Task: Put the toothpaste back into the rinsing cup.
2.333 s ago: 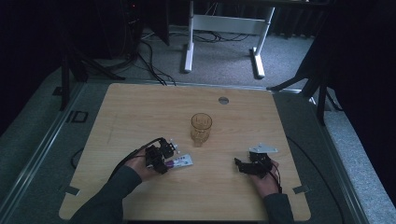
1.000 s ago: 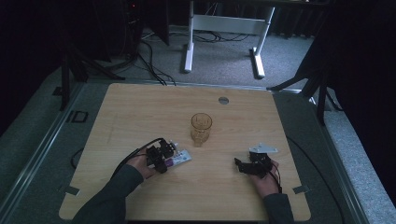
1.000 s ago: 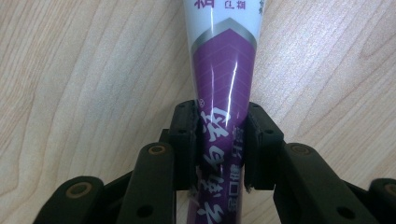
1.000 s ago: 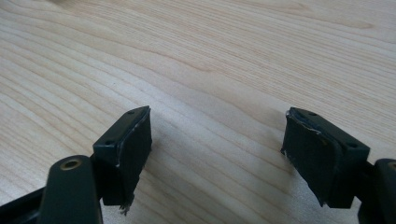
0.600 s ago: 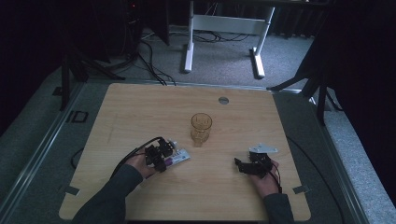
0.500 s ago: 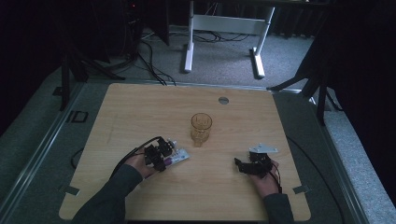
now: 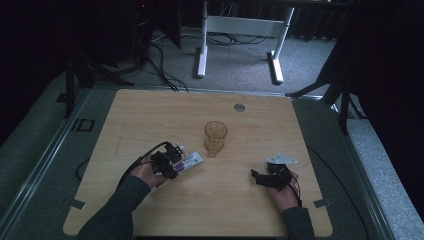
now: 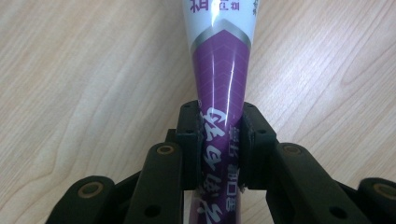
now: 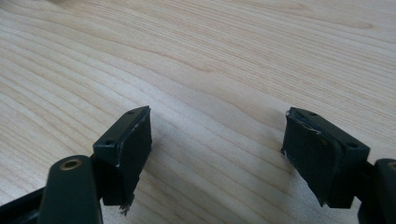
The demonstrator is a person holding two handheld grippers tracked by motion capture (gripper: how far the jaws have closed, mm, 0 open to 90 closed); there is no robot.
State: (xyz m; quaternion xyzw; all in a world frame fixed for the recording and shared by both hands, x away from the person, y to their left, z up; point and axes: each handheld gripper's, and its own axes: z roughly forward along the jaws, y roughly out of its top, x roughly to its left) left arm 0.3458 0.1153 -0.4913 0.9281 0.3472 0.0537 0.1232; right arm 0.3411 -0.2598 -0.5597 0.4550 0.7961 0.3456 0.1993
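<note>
While the right tool (image 7: 260, 176) rests agape, the left tool (image 8: 219, 140) pinches the tube (image 8: 219, 60).

Your left gripper (image 8: 218, 149) hides the tube's (image 8: 219, 60) tail; its far end runs off the top edge.

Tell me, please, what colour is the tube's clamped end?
Purple with white lettering; the tube shows best in the left gripper view.

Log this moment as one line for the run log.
left gripper: shut on purple tube | right gripper: open, empty | glass: upright, untouched
</note>
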